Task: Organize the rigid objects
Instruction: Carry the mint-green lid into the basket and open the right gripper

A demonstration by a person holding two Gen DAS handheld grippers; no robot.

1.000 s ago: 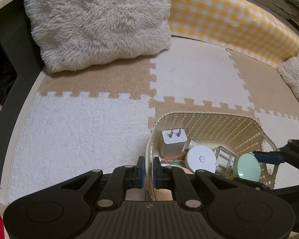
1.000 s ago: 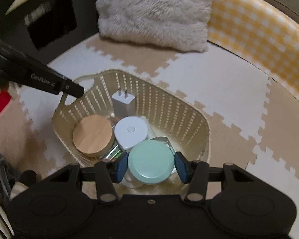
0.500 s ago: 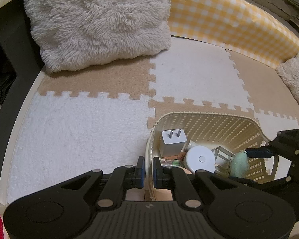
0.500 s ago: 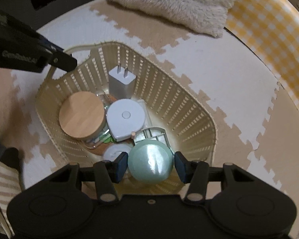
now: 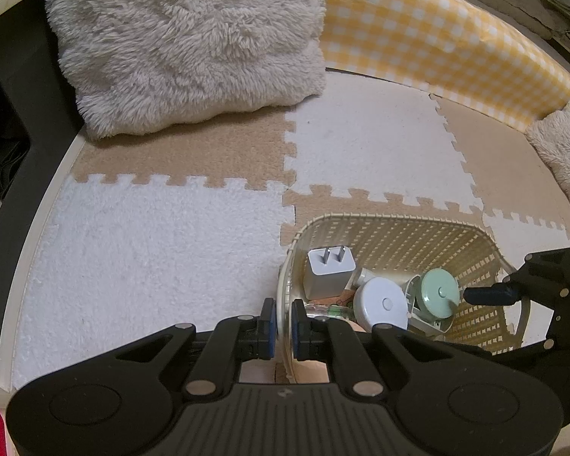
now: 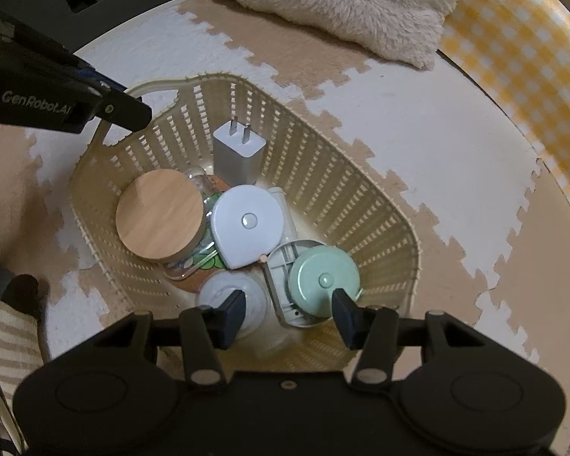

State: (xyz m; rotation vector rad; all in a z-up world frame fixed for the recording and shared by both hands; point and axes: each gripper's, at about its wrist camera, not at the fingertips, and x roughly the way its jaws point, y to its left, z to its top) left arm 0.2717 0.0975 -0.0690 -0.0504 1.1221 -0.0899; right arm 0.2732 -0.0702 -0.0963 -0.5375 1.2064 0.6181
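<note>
Released since half a second ago, the mint-green round case (image 6: 324,280) now lies inside the cream basket (image 6: 383,235), no longer pinched by my right gripper (image 6: 288,313), whose fingers are spread wide with nothing between them. Just beyond it sit a white round case (image 6: 249,226), a wood-lidded jar (image 6: 159,220) and a grey plug adapter (image 6: 239,155). My left gripper (image 5: 279,323) stays clamped on the basket's near rim by its handle. Farther off, puzzle-edged floor mats (image 5: 152,243) run to a shaggy cushion (image 5: 193,41) and a yellow checked bolster (image 5: 437,38).
</note>
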